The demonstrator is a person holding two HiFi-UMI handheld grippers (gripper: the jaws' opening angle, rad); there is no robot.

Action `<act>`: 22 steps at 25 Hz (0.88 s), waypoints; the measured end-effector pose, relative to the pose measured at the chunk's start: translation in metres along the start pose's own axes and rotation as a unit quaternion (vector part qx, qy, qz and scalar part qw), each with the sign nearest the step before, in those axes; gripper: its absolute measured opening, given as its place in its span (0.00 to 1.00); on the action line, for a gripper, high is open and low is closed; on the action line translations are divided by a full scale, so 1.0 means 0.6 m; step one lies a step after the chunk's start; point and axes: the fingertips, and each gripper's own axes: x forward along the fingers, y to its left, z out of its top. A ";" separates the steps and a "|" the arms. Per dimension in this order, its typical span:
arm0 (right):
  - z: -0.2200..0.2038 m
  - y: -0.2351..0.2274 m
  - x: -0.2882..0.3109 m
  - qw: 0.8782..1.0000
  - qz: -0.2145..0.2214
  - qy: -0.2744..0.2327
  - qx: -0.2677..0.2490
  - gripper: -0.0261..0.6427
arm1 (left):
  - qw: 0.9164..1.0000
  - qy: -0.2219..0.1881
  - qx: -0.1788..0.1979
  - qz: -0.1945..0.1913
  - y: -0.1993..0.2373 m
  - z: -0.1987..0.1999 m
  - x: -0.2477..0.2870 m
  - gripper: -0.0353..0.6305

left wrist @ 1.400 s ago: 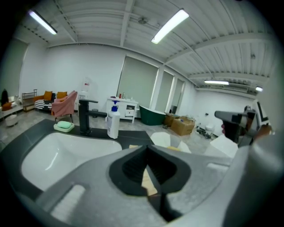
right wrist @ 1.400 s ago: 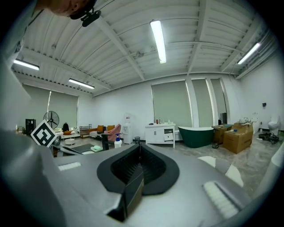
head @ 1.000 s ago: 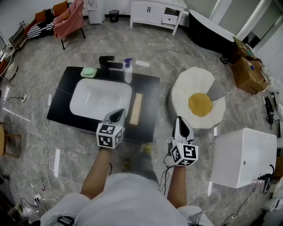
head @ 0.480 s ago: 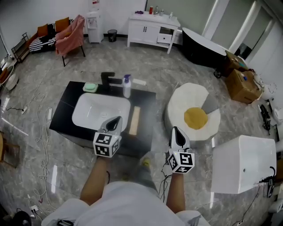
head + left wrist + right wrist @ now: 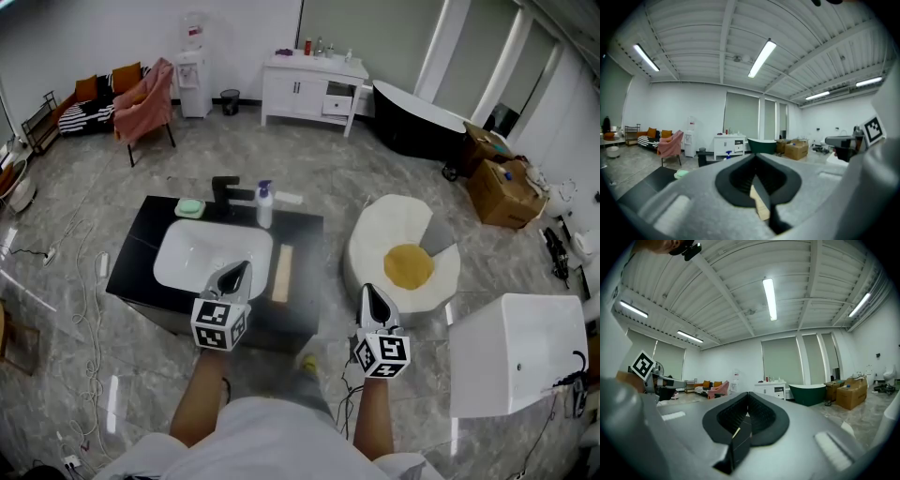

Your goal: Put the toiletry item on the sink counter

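The left gripper (image 5: 240, 268) and right gripper (image 5: 369, 291) both have jaws pressed together, holding nothing. The white pump bottle with blue top (image 5: 264, 203) stands at the far edge of the black sink counter (image 5: 305, 272). I judge that a careless reach could tip it off that edge. Bare room lies at the right edge, past the pale wooden strip (image 5: 281, 274).

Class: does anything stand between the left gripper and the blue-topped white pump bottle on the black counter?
Nothing visible does. Between the left gripper and the white pump bottle lies only the low white basin; the pale wooden bar lies off to the right.
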 end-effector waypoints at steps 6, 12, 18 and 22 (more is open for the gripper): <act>0.025 0.004 -0.011 1.000 -0.001 -0.011 -0.013 0.04 | 1.000 -0.012 0.004 -0.003 0.004 0.018 -0.014 0.05; 0.043 0.008 -0.020 1.000 0.000 -0.020 -0.024 0.04 | 1.000 -0.027 0.008 -0.011 -0.003 0.040 -0.019 0.05; 0.049 0.007 -0.026 0.999 -0.001 -0.019 -0.027 0.04 | 1.000 -0.027 0.007 -0.015 -0.003 0.041 -0.020 0.05; 0.048 0.007 -0.025 0.999 -0.004 -0.018 -0.029 0.04 | 0.999 -0.029 0.010 -0.019 -0.002 0.044 -0.017 0.05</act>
